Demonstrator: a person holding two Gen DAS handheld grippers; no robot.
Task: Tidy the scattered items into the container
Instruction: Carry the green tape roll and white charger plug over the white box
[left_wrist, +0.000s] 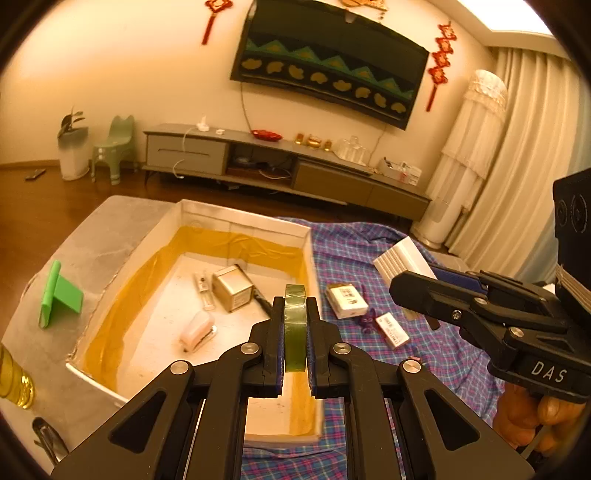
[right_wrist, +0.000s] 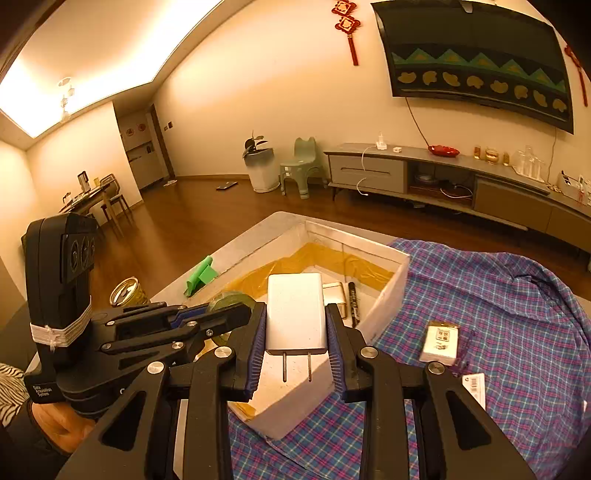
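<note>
My left gripper (left_wrist: 295, 314) is shut on a green tape roll (left_wrist: 294, 328) held on edge, over the near right part of the white box (left_wrist: 243, 218) with yellow-taped walls. My right gripper (right_wrist: 296, 325) is shut on a white charger plug (right_wrist: 295, 314), prongs toward me, above the box's near corner (right_wrist: 388, 295). In the box lie a metal cube (left_wrist: 232, 288), a white stapler (left_wrist: 197, 330), a small vial (left_wrist: 205, 290) and a black marker (right_wrist: 352, 299). On the plaid cloth (left_wrist: 424, 332) lie a white packet (left_wrist: 347, 299) and a labelled tag (left_wrist: 392, 329).
A green stand (left_wrist: 59, 295) sits on the grey table left of the box. A glass jar (right_wrist: 127, 291) stands at the table's left edge. The other gripper (left_wrist: 480, 310) with its charger fills the right of the left wrist view. A TV cabinet (right_wrist: 443, 173) lines the far wall.
</note>
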